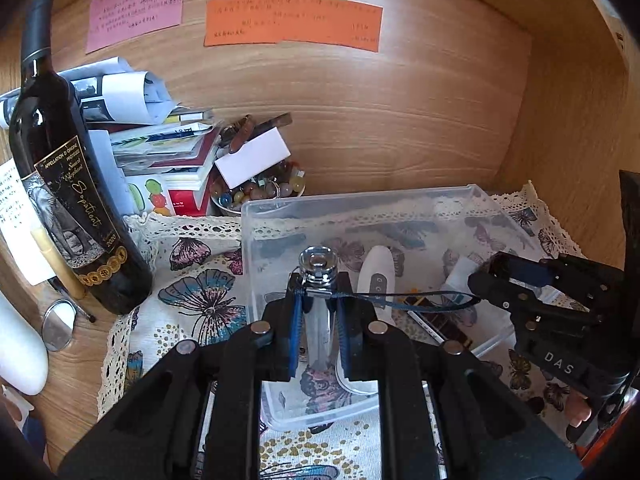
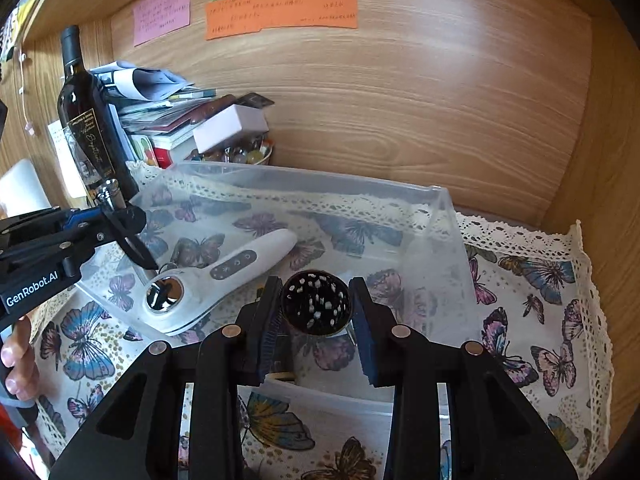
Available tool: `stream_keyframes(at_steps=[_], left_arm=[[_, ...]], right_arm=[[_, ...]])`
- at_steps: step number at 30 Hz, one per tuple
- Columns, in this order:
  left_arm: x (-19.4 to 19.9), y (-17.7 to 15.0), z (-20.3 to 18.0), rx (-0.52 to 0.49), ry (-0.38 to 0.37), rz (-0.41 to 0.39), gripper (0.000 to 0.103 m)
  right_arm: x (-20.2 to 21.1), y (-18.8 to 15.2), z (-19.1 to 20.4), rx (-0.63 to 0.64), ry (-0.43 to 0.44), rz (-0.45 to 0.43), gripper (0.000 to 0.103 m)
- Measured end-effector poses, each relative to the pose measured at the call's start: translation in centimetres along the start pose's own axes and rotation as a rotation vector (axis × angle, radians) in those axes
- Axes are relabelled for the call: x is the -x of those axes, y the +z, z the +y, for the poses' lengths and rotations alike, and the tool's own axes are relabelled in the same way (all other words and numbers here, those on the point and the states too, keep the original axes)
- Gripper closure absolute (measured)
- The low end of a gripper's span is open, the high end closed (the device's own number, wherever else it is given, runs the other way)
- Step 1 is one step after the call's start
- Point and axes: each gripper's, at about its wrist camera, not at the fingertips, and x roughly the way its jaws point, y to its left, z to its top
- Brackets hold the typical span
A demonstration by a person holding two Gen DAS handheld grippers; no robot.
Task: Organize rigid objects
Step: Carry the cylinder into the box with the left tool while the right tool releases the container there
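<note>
My left tool (image 1: 319, 312) is clamped on a slim silver metal piece (image 1: 319, 280) with a round chrome cap, its pads pressing both sides of the shaft. A thin dark wrist strap (image 1: 404, 300) is tied just under the cap and trails off to my right. I hold the piece above the near left part of the clear plastic bin (image 1: 360, 200), which sits on the butterfly-print cloth (image 1: 200, 292) covering the worktop.

My right tool (image 2: 316, 312) stands apart, its two pads on either side of a round dark object (image 2: 316, 304) speckled with white bits, lying inside the bin near its front wall. There is a gap on the right side; on the left I cannot tell whether the pad touches it.

Inside the bin, to the left, a white handheld device (image 2: 224, 276) lies flat, with a shiny round head toward me and a row of buttons along its handle.

Behind the bin stand a dark wine bottle (image 1: 68, 184), a stack of books and papers (image 1: 160, 148) and a bowl of coloured beads (image 1: 260, 192) with a white box resting on it. Pink, green and orange notes (image 1: 292, 20) are stuck to the wooden back panel.
</note>
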Motion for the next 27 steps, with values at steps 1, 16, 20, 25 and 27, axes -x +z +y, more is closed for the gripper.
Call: stream_keyframes(at_steps=[1, 16, 20, 25, 27], left_arm=[[0.0, 0.0, 0.0, 0.001, 0.000, 0.002, 0.088], [3.8, -0.2, -1.4, -0.031, 0.029, -0.067, 0.068], [5.8, -0.2, -1.7, -0.035, 0.036, -0.110, 0.051], [8.1, -1.0, -2.6, -0.048, 0.045, -0.151, 0.029], [8.8, -1.5, -3.1, -0.056, 0.052, -0.161, 0.024]], right_arm=[[0.0, 0.0, -0.1, -0.002, 0.001, 0.000, 0.072], [4.4, 0.2, -0.2, 0.001, -0.013, -0.084, 0.050], [6.4, 0.0, -0.2, 0.005, -0.022, -0.119, 0.049], [8.8, -1.0, -0.3, 0.008, -0.037, -0.148, 0.042], [9.4, -1.5, -0.3, 0.011, -0.046, -0.153, 0.040]])
